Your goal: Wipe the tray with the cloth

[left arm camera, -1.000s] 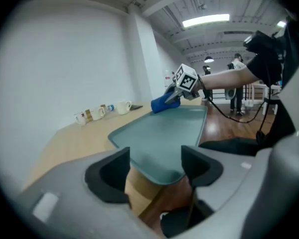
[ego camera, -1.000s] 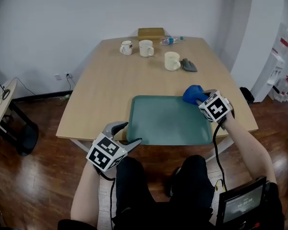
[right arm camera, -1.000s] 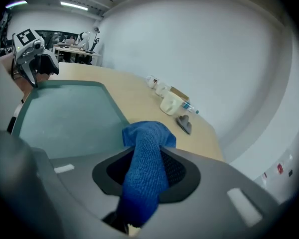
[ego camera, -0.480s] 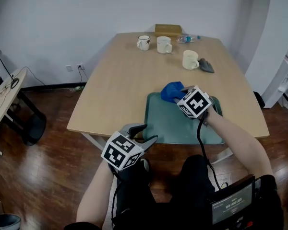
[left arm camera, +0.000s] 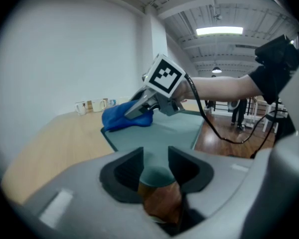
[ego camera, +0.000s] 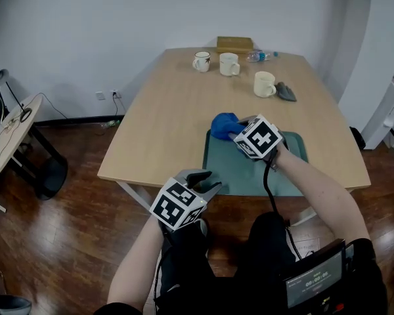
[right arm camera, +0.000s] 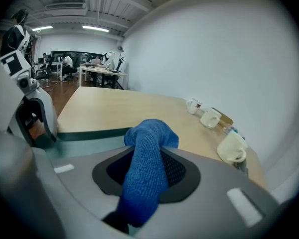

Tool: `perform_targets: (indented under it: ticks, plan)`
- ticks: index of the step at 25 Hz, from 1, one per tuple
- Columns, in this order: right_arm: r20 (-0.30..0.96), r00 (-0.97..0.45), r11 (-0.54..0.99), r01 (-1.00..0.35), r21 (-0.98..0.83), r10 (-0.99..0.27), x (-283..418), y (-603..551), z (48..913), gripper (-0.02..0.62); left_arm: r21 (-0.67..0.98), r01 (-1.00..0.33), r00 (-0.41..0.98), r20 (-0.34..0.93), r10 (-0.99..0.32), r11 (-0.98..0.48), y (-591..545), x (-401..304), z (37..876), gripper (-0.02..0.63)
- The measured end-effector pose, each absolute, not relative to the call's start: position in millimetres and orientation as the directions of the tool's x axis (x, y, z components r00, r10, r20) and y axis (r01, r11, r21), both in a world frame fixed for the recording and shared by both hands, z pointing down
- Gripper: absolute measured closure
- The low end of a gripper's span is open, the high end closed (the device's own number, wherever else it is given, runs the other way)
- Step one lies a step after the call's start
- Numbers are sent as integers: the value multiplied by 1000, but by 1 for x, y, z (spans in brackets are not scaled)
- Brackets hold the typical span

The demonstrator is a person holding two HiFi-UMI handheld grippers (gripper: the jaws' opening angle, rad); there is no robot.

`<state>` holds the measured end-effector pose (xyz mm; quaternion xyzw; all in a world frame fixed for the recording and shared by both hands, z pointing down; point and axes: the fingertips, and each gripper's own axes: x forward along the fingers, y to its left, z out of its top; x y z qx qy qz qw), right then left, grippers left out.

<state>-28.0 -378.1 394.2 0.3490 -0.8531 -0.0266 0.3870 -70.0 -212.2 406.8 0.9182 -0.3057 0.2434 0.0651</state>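
Observation:
The green tray [ego camera: 249, 172] lies at the near edge of the wooden table [ego camera: 164, 123]. My right gripper [ego camera: 235, 131] is shut on the blue cloth [ego camera: 223, 125] and holds it down on the tray's far left corner. In the right gripper view the cloth [right arm camera: 147, 158] fills the gap between the jaws. My left gripper [ego camera: 207, 179] is at the tray's near left corner. Its jaws have just been closing, and in the left gripper view the rounded tray corner [left arm camera: 157, 171] sits between the pads and touches both.
Three white mugs [ego camera: 201, 61] [ego camera: 229, 64] [ego camera: 264, 84], a grey rag [ego camera: 285, 91], a plastic bottle [ego camera: 261, 56] and a wooden box [ego camera: 234, 44] stand at the table's far end. A small side table [ego camera: 6, 136] is at the left on the wood floor.
My right gripper has swept left across the tray with the blue cloth, from the far right corner to the far left. The left gripper's jaws have narrowed onto the tray's corner.

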Motion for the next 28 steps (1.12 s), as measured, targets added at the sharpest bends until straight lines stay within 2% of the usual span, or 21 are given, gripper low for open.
perform_targets:
  ticks: [3, 8, 11, 21, 28]
  plan:
    - [639, -404, 701, -642, 312, -655, 38, -376, 380, 479, -36, -596, 697, 472, -539, -802, -212, -70, 406, 448]
    - [684, -240, 578, -751, 318, -689, 171, -357, 381, 479, -13, -618, 695, 457, -555, -786, -209, -72, 405, 449]
    - [702, -214, 556, -775, 302, -680, 205, -344, 384, 479, 4, -642, 686, 450, -572, -767, -207, -68, 403, 463]
    - [719, -200, 574, -753, 321, -665, 196, -347, 410, 479, -12, -601, 719, 429, -547, -799, -201, -43, 403, 463]
    - [715, -333, 669, -701, 248, -614, 120, -345, 409, 479, -45, -579, 713, 456, -532, -814, -207, -44, 405, 463]
